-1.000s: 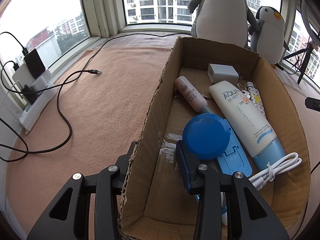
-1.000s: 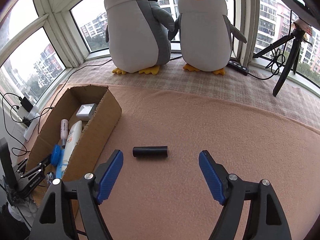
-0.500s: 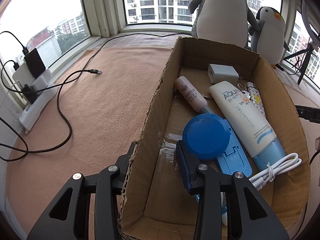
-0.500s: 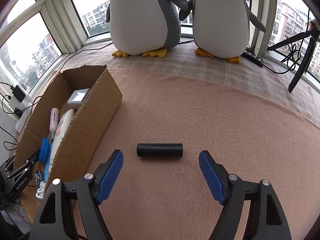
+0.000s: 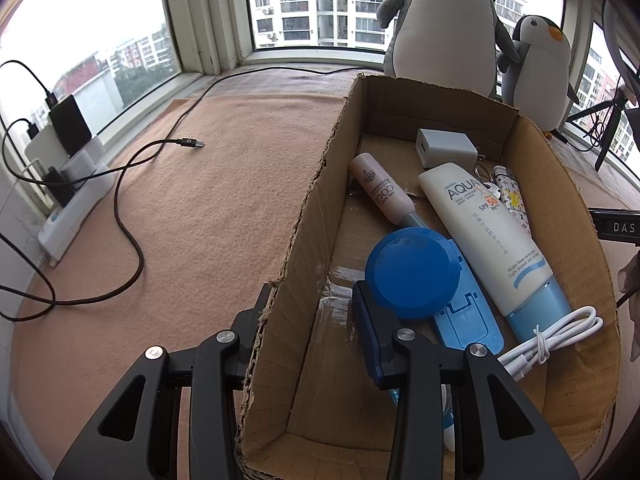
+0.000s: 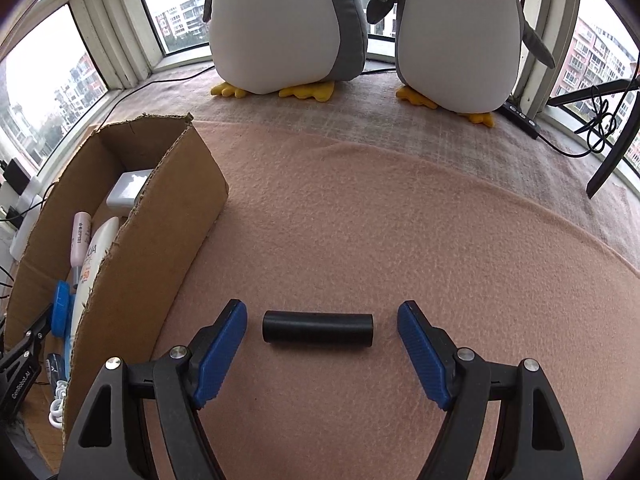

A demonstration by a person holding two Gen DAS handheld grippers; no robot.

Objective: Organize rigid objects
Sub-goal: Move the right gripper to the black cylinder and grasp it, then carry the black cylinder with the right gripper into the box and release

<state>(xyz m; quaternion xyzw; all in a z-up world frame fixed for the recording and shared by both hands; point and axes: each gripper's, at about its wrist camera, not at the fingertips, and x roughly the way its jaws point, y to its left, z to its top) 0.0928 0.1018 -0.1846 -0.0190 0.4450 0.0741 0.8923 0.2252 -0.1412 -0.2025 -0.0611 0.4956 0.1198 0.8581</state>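
A black cylinder lies crosswise on the pink blanket, between the blue pads of my open right gripper, which touch nothing. A cardboard box holds a sunscreen tube, a pink tube, a blue round lid, a grey charger and a white cable. My left gripper straddles the box's left wall, one finger outside and one inside; whether it clamps the wall is unclear. The box also shows in the right wrist view, left of the cylinder.
Two plush penguins stand at the window behind the blanket. A tripod leg stands at the right. A black cable snakes over the blanket left of the box, toward a power strip by the window.
My right gripper has moved forward and down, so the black cylinder now lies between its pads. The left gripper and the box have not moved.
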